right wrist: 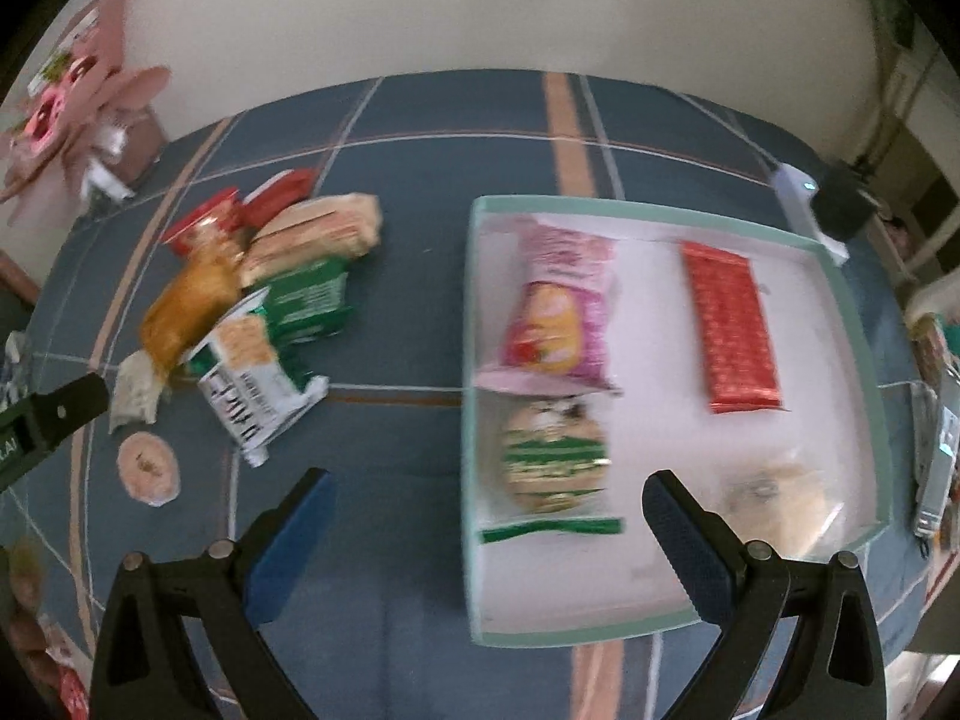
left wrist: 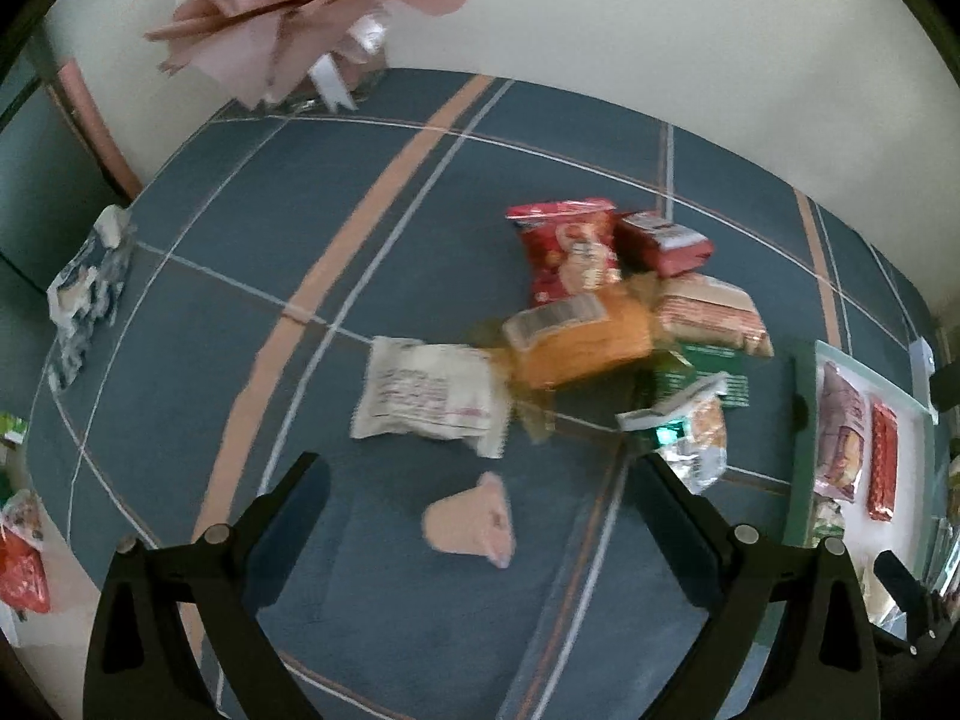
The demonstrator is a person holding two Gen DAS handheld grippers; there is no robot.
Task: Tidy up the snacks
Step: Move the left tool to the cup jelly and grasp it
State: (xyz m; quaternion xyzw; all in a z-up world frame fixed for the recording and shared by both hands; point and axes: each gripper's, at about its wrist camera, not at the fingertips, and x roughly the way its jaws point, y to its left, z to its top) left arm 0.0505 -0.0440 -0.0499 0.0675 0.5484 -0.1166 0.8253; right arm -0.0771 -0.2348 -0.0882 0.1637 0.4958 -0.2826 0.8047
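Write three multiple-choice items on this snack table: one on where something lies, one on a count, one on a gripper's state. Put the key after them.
1. Where does the flat red packet lie?
A. Inside the tray
B. On the cloth beside the pile
C. Between gripper fingers

2. How many packets can be seen in the tray?
A. One
B. Four
C. Nine

3. How is the right gripper?
A. Shut on a packet
B. Open and holding nothing
C. Out of view

Key: 1 A, the red packet sits within the tray's pale green rim. 2 B, the right wrist view shows the pink bag, the red packet, the green-striped packet and a clear wrapped one. 3 B, its fingers stand wide apart with nothing between them.
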